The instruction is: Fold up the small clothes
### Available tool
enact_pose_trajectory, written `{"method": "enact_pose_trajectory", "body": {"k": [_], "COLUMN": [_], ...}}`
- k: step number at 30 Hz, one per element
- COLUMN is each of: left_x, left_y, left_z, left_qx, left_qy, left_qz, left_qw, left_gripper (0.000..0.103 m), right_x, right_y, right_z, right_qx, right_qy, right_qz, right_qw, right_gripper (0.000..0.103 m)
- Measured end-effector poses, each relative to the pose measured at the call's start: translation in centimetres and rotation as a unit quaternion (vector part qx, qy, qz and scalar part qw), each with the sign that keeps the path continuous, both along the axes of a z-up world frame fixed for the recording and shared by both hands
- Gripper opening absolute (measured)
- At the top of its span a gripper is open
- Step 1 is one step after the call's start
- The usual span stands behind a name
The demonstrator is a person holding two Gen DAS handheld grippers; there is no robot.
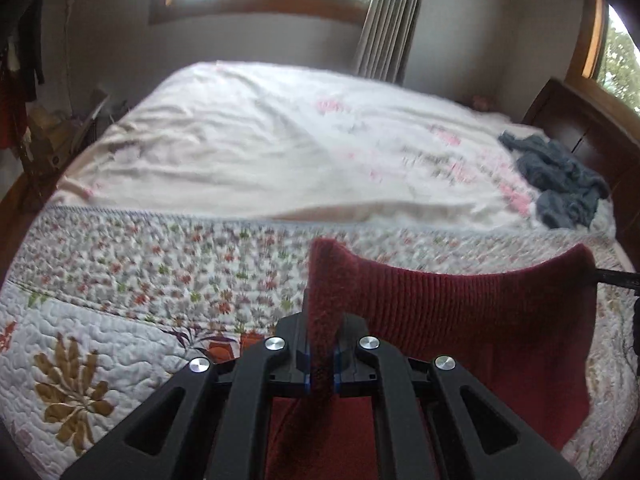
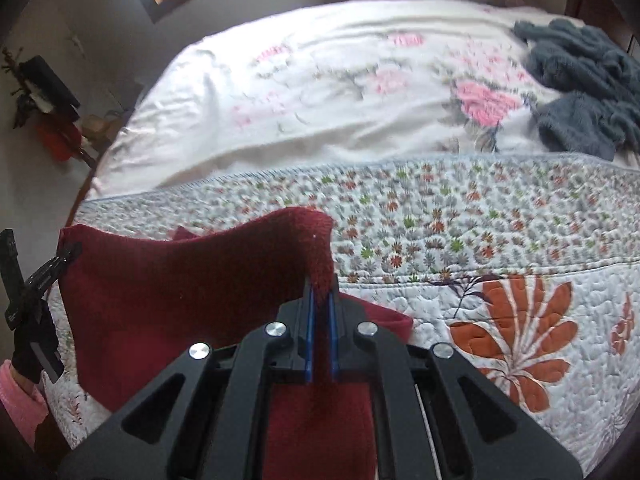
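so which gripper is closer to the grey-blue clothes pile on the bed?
Right. The right gripper, shut on the red knit garment, sits on the same side as the grey-blue pile. The left gripper holds the garment's other corner, farther away.

I see a dark red ribbed knit garment (image 1: 480, 320), a white quilt (image 2: 500, 248) with small multicoloured flowers, and at two o'clock a grey-blue fluffy heap (image 2: 580, 80) on the pink-flowered cream sheet (image 1: 240, 152).
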State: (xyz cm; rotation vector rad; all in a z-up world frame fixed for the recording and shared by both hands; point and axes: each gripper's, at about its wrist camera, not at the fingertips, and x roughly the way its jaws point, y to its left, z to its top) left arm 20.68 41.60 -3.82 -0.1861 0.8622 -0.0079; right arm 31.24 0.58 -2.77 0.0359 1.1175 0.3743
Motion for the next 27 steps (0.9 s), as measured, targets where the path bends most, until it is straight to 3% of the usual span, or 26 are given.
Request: {"method": "enact_pose_trajectory", "body": {"k": [6,10,14,19,24,27], "left_x": [2.1,2.7,3.2,2.7,0.5,-1.7], "left_y": [0.1,0.6,1.4,3.1,5.9,7.0], "left_z": [-6.4,-8.5,-9.4,-8.4,-4.9,-2.6], "left_qx": [0.006,0.007,-0.014,-0.038,-0.059,-0.079], "left_qy": [0.052,0.074,0.092,0.094,0.060,0.040], "left_qz": [0.015,0.026,0.044,0.063,0.094,0.106], "left_qw": [0.9985,0.9969,0.9947,0.9929,0.9920,0.9904], "left_gripper": [0.007,0.010,0.022,0.026,0.030,0.029], "right_x": [2.1,3.0,3.2,2.6,0.5,-2.9], "right_y": [0.8,1.1,1.2,0.6,-1.7,-3.3], "right_z": [-5.9,-8.3,-9.6,-8.7,-5.3,-3.6], "right_qx": [-0.028,-0.041,-0.051,-0.050,-0.023,-0.006], "right_qy": [0.038,0.057,0.072,0.070,0.059,0.058], "right_qz": [-0.006,-0.012,-0.017,-0.020,-0.018,-0.004], "right_qw": [0.999,0.997,0.996,0.996,0.998,0.998], "right_gripper": [0.004,0.005,0.008,0.015,0.020,0.026]}}
